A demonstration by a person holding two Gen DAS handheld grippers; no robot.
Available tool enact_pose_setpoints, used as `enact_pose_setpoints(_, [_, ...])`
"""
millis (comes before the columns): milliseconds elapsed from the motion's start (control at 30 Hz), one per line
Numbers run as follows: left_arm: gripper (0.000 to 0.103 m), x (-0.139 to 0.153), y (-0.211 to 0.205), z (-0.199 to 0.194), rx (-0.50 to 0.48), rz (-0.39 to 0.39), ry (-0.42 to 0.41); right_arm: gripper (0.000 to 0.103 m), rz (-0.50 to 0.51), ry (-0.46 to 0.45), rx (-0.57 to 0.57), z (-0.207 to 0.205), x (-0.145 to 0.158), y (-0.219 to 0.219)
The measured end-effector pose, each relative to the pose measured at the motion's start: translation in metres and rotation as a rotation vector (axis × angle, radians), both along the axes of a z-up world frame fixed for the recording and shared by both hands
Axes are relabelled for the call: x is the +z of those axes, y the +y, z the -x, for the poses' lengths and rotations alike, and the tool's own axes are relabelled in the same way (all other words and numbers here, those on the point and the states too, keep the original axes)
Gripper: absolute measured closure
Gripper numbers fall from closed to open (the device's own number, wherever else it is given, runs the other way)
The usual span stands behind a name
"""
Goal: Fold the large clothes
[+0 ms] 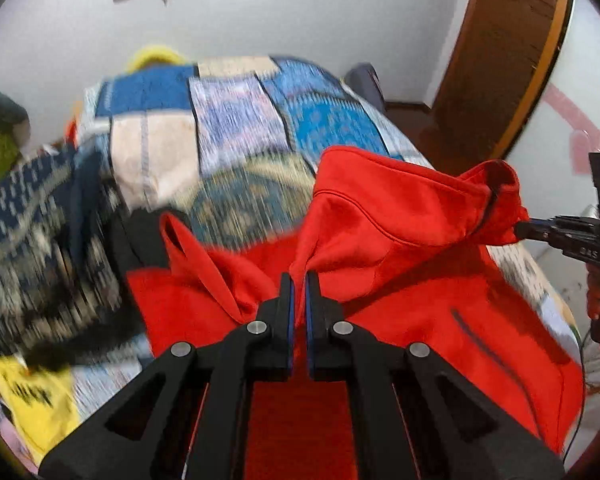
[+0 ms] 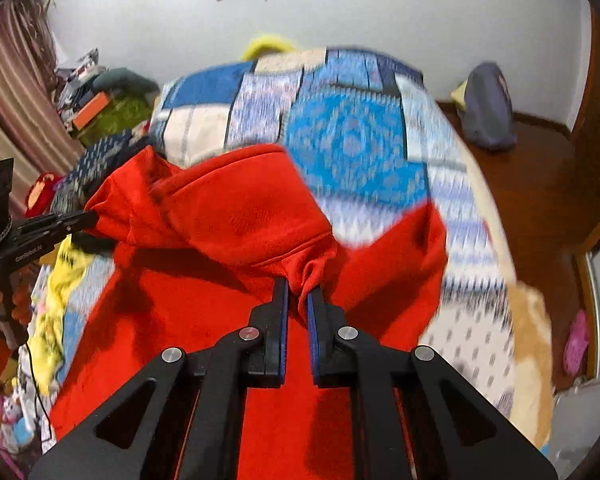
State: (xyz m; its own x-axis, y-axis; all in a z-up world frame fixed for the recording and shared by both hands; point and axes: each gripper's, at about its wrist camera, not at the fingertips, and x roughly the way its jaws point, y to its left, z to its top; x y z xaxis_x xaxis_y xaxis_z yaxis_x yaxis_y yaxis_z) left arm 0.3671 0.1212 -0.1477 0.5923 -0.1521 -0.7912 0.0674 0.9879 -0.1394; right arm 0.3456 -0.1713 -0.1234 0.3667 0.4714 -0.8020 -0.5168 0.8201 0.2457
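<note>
A red jacket [image 1: 400, 216] lies on the patchwork bedspread [image 1: 236, 128], bright fleece-like cloth with a stitched seam and one dark zip pocket on its right panel; its near edge is raised off the bed as a stretched fold between the two grippers.

The left gripper [image 1: 299, 280] has its jaws pinched tight on a gathered bit of the red cloth, blue pads almost meeting. The right gripper [image 2: 298, 288] is likewise clamped on a bunched tuck of the same jacket.

Counted: one red jacket, two grippers, one dark patterned garment [image 1: 32, 240] heaped at the bed's left edge, one yellow garment [image 1: 36, 396] below it, though blur makes these hard to tell exactly.

The left wrist view alone shows the zip pocket and a wooden door [image 1: 512, 52]. The right wrist view alone shows striped curtains [image 2: 16, 92], a grey bag [image 2: 488, 108] on the wooden floor and a pink slipper [image 2: 576, 340].
</note>
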Motion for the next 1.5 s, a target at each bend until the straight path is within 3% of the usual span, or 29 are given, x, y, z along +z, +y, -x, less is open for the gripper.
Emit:
enact_pose_setpoints(200, [0.099,-0.057,-0.006,0.031,-0.002,0.027,0.141,0.094,0.063,0.133,-0.021,0.015,-0.047,-0.009])
enact_pose_setpoints(333, [0.099,-0.077,-0.009,0.045,0.01,-0.033,0.175,0.094,0.135,0.154,-0.018,0.027,-0.056,-0.012])
enact_pose_setpoints(467, [0.099,-0.077,-0.009,0.059,0.01,-0.099,0.173,0.094,0.149,0.126,-0.001,0.034,-0.041,-0.019])
enact_pose_setpoints(633, [0.092,-0.047,0.0,0.065,0.027,-0.114,0.099,0.094,0.125,0.054,-0.007,0.032,-0.015,-0.02])
enact_pose_setpoints(733, [0.08,-0.021,0.002,0.055,0.047,-0.107,0.032,0.093,0.097,0.015,-0.004,0.03,-0.002,-0.013])
enact_pose_setpoints(867, [0.052,0.007,-0.004,0.032,0.051,-0.107,-0.046,0.09,0.066,-0.001,0.009,0.014,0.008,0.009])
enact_pose_setpoints(1033, [0.024,0.018,-0.013,-0.003,0.067,-0.112,-0.082,0.089,0.047,0.026,0.023,-0.012,0.0,0.039])
enact_pose_setpoints(1300, [0.021,-0.037,0.003,-0.058,0.139,-0.117,0.036,0.089,0.086,0.032,-0.079,-0.063,-0.031,0.056])
enact_pose_setpoints(1500, [0.021,-0.082,0.048,-0.059,0.278,-0.192,0.114,0.089,0.169,0.048,-0.266,-0.102,-0.06,0.007])
